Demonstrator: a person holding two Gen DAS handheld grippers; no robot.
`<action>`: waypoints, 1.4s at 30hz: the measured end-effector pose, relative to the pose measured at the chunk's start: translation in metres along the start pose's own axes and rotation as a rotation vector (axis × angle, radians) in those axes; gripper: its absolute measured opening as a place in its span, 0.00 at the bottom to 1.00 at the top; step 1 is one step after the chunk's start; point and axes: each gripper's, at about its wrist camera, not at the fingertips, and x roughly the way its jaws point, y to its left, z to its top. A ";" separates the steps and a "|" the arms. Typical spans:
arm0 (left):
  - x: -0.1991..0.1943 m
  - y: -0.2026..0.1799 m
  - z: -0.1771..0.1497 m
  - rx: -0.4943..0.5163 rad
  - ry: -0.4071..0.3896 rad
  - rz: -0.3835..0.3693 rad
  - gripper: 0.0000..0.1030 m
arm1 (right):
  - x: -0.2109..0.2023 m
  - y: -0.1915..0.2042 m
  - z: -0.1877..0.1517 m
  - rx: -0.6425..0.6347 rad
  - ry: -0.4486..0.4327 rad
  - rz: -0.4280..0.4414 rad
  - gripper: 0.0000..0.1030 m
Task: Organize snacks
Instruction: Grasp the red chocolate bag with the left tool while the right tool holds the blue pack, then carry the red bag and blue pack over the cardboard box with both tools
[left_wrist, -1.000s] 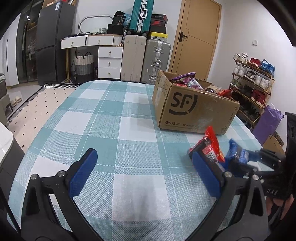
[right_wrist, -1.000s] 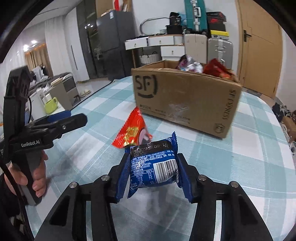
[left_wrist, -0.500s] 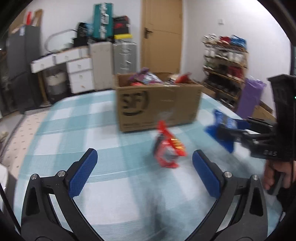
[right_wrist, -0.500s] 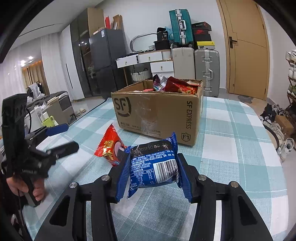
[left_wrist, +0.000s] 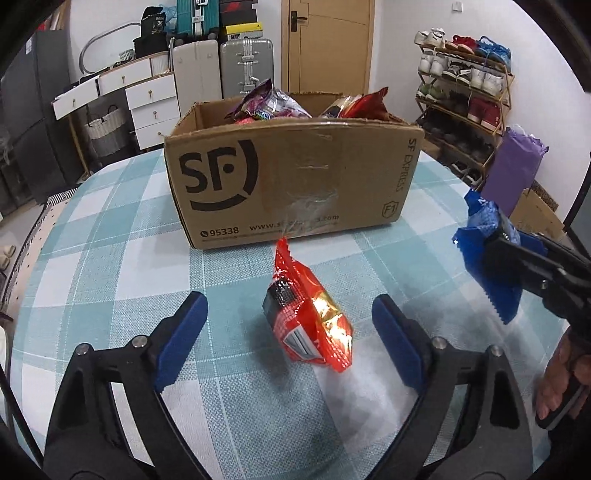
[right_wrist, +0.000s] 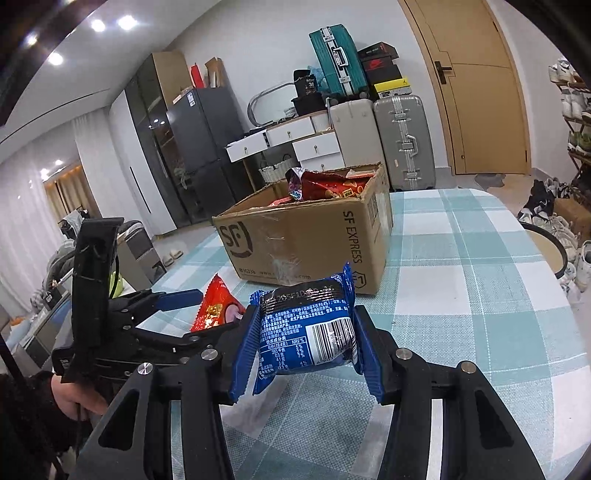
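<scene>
The right gripper (right_wrist: 303, 332) clamps a blue packet (right_wrist: 308, 334) between its pads, held above the table (right_wrist: 480, 295); the print on the packet's face is too small to read, and in the left wrist view only its crimped edge (left_wrist: 484, 258) shows past the black finger. The left gripper (left_wrist: 290, 334) stands wide, nothing between its pads, with a red packet (left_wrist: 310, 317) lying on the cloth just ahead of the gap. In the right wrist view that red packet (right_wrist: 214, 310) is half hidden behind the left gripper (right_wrist: 184, 314). The box (left_wrist: 291, 184) sits toward the far edge, snacks heaped above its rim. Bare checked cloth lies right of the box out to the table's right edge.
</scene>
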 end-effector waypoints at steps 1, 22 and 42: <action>0.003 0.000 0.000 -0.006 0.013 -0.007 0.80 | 0.000 0.000 0.000 0.002 0.002 0.002 0.49; -0.035 0.025 -0.004 -0.093 0.032 -0.097 0.21 | -0.004 -0.005 0.000 0.022 -0.018 0.041 0.49; -0.156 0.043 -0.027 -0.143 -0.146 -0.133 0.21 | -0.053 0.072 0.018 0.019 -0.047 0.151 0.49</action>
